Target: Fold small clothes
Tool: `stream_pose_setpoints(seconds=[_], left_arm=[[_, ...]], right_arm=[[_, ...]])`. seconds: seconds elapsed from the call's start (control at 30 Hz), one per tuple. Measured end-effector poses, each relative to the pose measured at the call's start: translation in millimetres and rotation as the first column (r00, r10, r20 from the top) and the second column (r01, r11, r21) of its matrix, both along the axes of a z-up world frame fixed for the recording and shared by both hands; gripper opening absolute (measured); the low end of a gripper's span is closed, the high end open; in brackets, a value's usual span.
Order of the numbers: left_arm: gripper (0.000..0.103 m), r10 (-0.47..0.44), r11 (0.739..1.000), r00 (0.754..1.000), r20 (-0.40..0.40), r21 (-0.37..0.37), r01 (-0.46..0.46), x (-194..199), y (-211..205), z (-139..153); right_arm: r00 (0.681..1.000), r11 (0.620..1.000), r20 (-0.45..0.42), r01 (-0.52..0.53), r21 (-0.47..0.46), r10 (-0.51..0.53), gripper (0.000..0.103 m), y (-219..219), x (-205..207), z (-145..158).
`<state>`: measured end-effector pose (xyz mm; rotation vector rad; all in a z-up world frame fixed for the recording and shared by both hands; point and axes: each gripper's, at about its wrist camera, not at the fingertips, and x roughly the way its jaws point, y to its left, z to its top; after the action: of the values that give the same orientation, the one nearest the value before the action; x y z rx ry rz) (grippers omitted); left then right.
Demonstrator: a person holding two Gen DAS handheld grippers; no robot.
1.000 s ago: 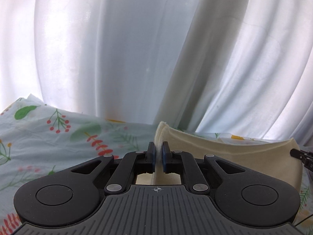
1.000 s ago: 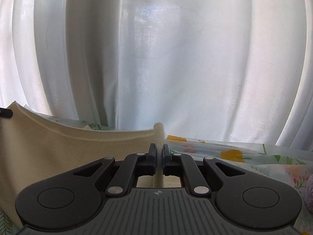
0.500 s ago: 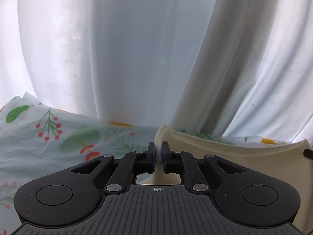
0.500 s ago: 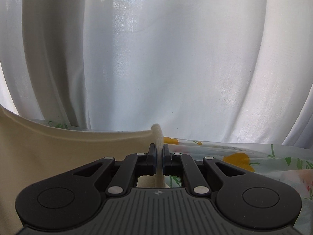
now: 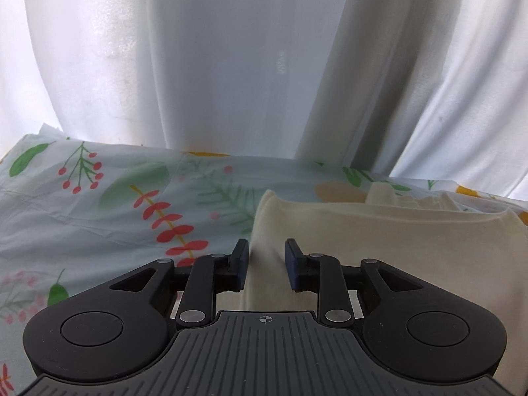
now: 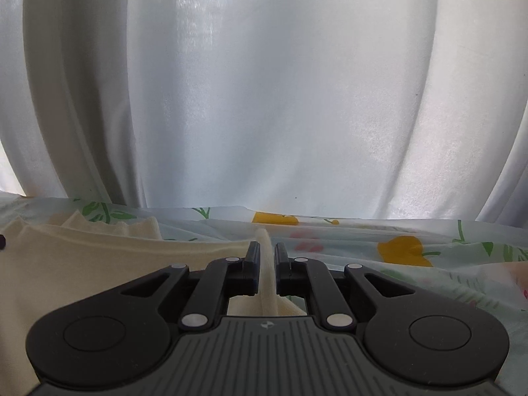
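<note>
One cream garment (image 5: 379, 247), lying on the floral tablecloth (image 5: 99, 217) in front of a white curtain (image 5: 231, 66). In the left wrist view it fills the right half of the near field; in the right wrist view (image 6: 99, 264) it fills the left half.

Change versus 0.5 s ago: both tongs were clenched on the garment's raised top corners, the edge stretched between them. Now both are released, and the cloth sits lower against the tablecloth.

Left gripper (image 5: 266, 264): jaws parted wide, the garment's left edge standing in the gap, close to the left pad; cannot tell whether it touches. Nothing pinched.

Right gripper (image 6: 267, 265): jaws parted, narrower gap than the left. The garment's right corner rises as a thin ridge between the pads; contact with either pad cannot be told.

Beyond the upper edge, further cream layers (image 5: 412, 198) now show on the far side, bunched and stepped; also seen in the right wrist view (image 6: 109, 226). Cannot tell whether they belong to the same garment or to another piece.

Count: grippers 2, cream garment 1 confirmed, tablecloth 1, curtain 1. A small dark tip (image 6: 2, 241) shows at the far left edge of the right wrist view, at the garment's other corner.
</note>
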<state>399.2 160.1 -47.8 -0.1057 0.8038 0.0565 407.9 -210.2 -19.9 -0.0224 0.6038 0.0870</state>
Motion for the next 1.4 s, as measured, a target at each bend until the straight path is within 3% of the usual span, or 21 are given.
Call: stream_pose_setpoints(seconds=[0.1,0.33,0.47,0.53,0.63,0.73,0.83,0.9,1.03,1.1,1.23,1.27,1.3,1.4], left_arm=[[0.043,-0.045,0.998,0.999,-0.012,-0.049,0.045,-33.9,3.7,5.9],[0.043,-0.048,0.995,0.992,-0.119,-0.096,0.037,-100.2,2.0,-5.0],[0.038,-0.060,0.994,0.990,-0.126,-0.101,0.047,-117.7,-1.1,-7.5],[0.030,-0.046,0.995,0.991,-0.126,-0.096,0.034,-118.9,-0.9,-6.9],[0.012,-0.039,0.995,0.989,-0.144,-0.098,0.025,-113.5,-0.5,-6.8],[0.010,-0.029,0.996,0.991,-0.132,-0.084,0.017,-114.8,-1.3,-3.4],[0.009,-0.001,0.997,0.997,-0.080,-0.083,-0.006,-122.9,3.3,4.4],[0.010,0.016,0.996,0.994,-0.107,-0.082,-0.025,-121.1,6.8,-2.6],[0.016,0.015,0.999,0.993,-0.116,-0.030,-0.018,-123.5,0.5,-3.9],[0.019,0.029,0.999,0.996,-0.082,-0.015,-0.031,-127.4,-1.8,7.7],[0.027,0.029,0.998,0.999,0.031,-0.057,-0.027,-126.4,-7.7,30.9],[0.035,0.014,0.997,0.999,0.052,-0.073,-0.010,-122.6,-12.0,31.9],[0.044,0.003,0.996,0.998,0.064,-0.085,0.003,-116.7,-17.7,30.1],[0.043,-0.029,0.994,0.999,0.042,-0.107,0.033,-96.2,-35.3,11.8]], right_arm=[[0.999,0.998,-0.024,-0.045,0.034,0.046,0.026,-11.0,-34.0,4.1],[0.982,0.986,-0.185,-0.018,0.164,0.049,0.026,-38.3,-118.0,-15.2],[0.977,0.984,-0.208,0.000,0.178,0.037,0.026,-40.4,-131.1,-25.2],[0.976,0.984,-0.218,0.013,0.176,0.026,0.026,-40.2,-129.6,-27.5],[0.976,0.984,-0.217,0.016,0.177,0.023,0.009,-40.9,-125.8,-28.1],[0.979,0.988,-0.203,0.000,0.152,0.031,0.005,-35.4,-128.9,-24.1],[0.988,0.977,-0.157,0.027,0.212,0.007,0.005,-44.0,-133.4,-16.2],[0.987,0.987,-0.156,0.054,0.154,-0.030,0.005,-44.7,-132.1,-20.4],[0.982,0.993,-0.189,0.049,0.107,-0.028,0.009,-40.9,-127.6,-29.8],[0.983,0.995,-0.184,0.044,0.091,-0.027,0.023,-37.3,-127.4,-21.7],[1.000,0.998,-0.021,-0.022,0.052,0.023,0.035,-18.5,-130.0,-2.4],[0.999,0.997,-0.001,-0.048,0.053,0.048,0.038,-11.7,-126.5,-0.8],[0.997,0.995,0.000,-0.073,0.061,0.073,0.038,-3.8,-121.4,-1.2],[0.989,0.985,-0.023,-0.145,0.097,0.148,0.036,22.9,-105.0,-12.6]])
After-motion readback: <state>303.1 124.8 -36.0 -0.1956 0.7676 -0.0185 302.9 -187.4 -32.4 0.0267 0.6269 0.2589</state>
